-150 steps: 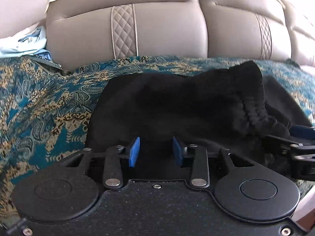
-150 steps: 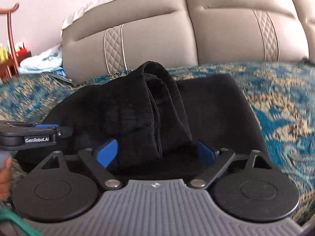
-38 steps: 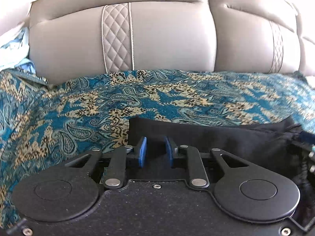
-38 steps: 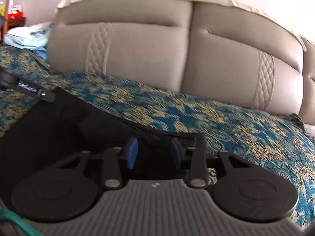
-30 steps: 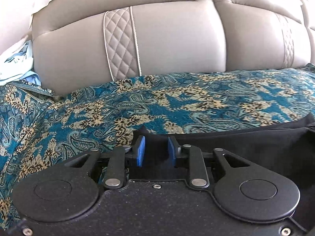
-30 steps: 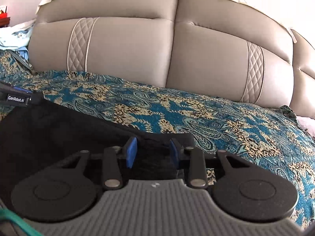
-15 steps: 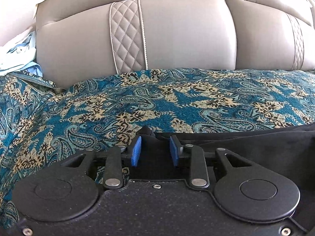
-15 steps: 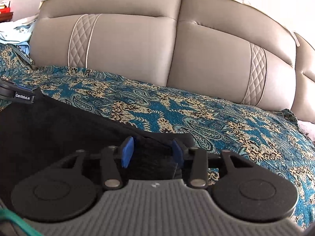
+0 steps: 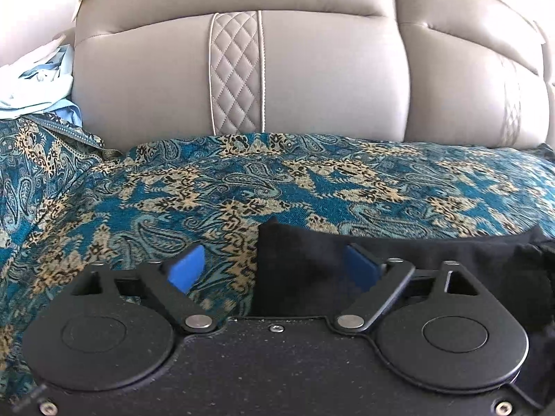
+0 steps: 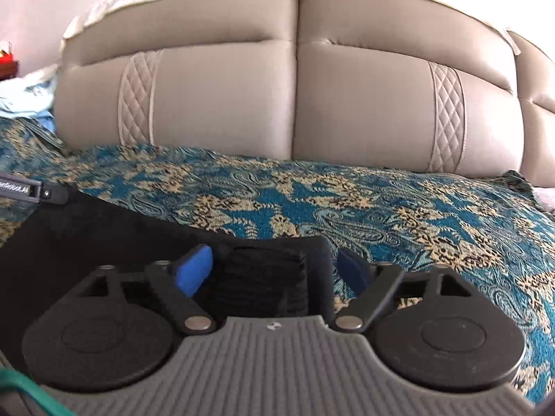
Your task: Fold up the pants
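pants: black pants (image 9: pixel 409 253) lie flat on the paisley bedspread (image 9: pixel 242 187), low in both frames, stretched across the bed below the tan headboard (image 9: pixel 312 76)
left gripper: left gripper (image 9: pixel 274 268) has jaws opening, spread wide; blue pads clear of the cloth
left corner: one pants corner sits between the jaws, nearer the right-hand pad, bedspread showing beside the other
right gripper: right gripper (image 10: pixel 274 270), same deal, jaws opening wide, nothing pinched
right corner: the thick stacked edge sits between its jaws, lower centre of frame
why: looks like both corners just got laid down, so letting go leaves the fold flat
next: probably back out without snagging the cloth
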`<action>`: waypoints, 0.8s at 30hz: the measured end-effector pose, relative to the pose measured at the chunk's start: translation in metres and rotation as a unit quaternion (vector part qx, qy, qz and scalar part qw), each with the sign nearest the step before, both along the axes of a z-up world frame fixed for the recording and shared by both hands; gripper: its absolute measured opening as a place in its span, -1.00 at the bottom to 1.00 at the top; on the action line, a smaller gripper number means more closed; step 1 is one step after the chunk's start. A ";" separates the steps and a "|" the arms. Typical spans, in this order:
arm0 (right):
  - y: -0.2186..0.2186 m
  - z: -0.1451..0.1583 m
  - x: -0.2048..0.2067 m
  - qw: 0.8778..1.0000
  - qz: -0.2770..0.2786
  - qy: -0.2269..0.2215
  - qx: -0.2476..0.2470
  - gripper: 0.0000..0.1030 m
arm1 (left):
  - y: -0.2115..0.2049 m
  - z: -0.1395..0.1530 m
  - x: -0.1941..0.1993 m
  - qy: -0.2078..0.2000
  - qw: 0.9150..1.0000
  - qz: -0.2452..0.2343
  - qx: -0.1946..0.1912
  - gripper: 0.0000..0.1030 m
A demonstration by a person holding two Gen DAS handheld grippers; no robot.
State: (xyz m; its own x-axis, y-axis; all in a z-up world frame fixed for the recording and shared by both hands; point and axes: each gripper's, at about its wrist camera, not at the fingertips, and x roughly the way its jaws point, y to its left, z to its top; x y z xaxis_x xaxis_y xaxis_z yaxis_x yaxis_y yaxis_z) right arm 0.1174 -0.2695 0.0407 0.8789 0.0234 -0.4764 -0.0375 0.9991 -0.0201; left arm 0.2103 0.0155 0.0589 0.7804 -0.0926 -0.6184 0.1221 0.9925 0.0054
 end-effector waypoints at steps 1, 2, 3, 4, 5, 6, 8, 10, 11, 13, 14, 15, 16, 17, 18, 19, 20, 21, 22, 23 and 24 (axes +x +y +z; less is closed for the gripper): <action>-0.005 0.001 -0.002 1.000 0.008 -0.001 0.005 0.91 | 0.005 0.002 -0.004 0.001 1.000 -0.007 -0.003 0.81; -0.012 0.002 -0.004 1.000 0.010 -0.001 0.010 1.00 | 0.009 0.003 -0.007 0.004 1.000 -0.014 -0.007 0.85; -0.017 0.001 -0.005 1.000 0.009 0.002 0.016 1.00 | 0.013 0.004 -0.010 0.008 1.000 -0.020 -0.012 0.85; -0.022 0.000 -0.005 1.000 0.007 0.008 0.027 1.00 | 0.017 0.004 -0.012 0.013 0.999 -0.025 -0.019 0.85; -0.028 -0.002 -0.005 0.999 0.006 0.018 0.043 1.00 | 0.021 0.003 -0.014 0.019 0.999 -0.029 -0.029 0.86; -0.033 -0.004 -0.005 0.998 0.004 0.027 0.060 1.00 | 0.024 0.001 -0.015 0.026 0.998 -0.031 -0.039 0.86; -0.040 -0.009 -0.002 0.994 0.005 0.046 0.095 1.00 | 0.030 -0.003 -0.016 0.039 0.997 -0.031 -0.059 0.87; -0.043 -0.014 0.000 0.991 0.006 0.062 0.117 1.00 | 0.035 -0.008 -0.013 0.053 0.995 -0.028 -0.078 0.87; -0.044 -0.016 0.001 0.990 0.006 0.068 0.122 1.00 | 0.037 -0.011 -0.012 0.060 0.994 -0.027 -0.089 0.87; -0.043 -0.018 0.002 0.990 0.010 0.071 0.122 1.00 | 0.039 -0.016 -0.006 0.073 0.990 -0.034 -0.116 0.87; -0.041 -0.018 0.003 0.990 0.015 0.073 0.118 1.00 | 0.039 -0.018 -0.003 0.078 0.988 -0.036 -0.126 0.87; -0.040 -0.019 0.005 0.991 0.018 0.074 0.114 1.00 | 0.039 -0.019 0.000 0.083 0.987 -0.035 -0.134 0.87; -0.039 -0.020 0.007 0.991 0.022 0.077 0.110 1.00 | 0.038 -0.021 0.003 0.087 0.986 -0.034 -0.140 0.87; -0.039 -0.021 0.009 0.991 0.026 0.080 0.107 1.00 | 0.037 -0.022 0.005 0.085 0.986 -0.033 -0.142 0.87; -0.038 -0.022 0.011 0.991 0.030 0.081 0.104 1.00 | 0.036 -0.023 0.007 0.081 0.986 -0.033 -0.143 0.87; -0.037 -0.022 0.013 0.991 0.036 0.081 0.100 1.00 | 0.036 -0.024 0.008 0.081 0.986 -0.033 -0.144 0.87; -0.036 -0.022 0.015 0.991 0.047 0.081 0.095 1.00 | 0.036 -0.025 0.009 0.079 0.986 -0.033 -0.145 0.89; -0.036 -0.023 0.017 0.991 0.055 0.082 0.089 1.00 | 0.034 -0.026 0.011 0.077 0.986 -0.036 -0.145 0.92; -0.035 -0.023 0.019 0.991 0.061 0.082 0.082 1.00 | 0.033 -0.027 0.011 0.075 0.986 -0.043 -0.143 0.99; -0.034 -0.024 0.020 0.992 0.069 0.081 0.074 1.00 | 0.031 -0.028 0.011 0.072 0.987 -0.047 -0.137 0.99; -0.033 -0.024 0.020 0.992 0.074 0.080 0.071 0.99 | 0.029 -0.028 0.009 0.068 0.988 -0.049 -0.129 0.99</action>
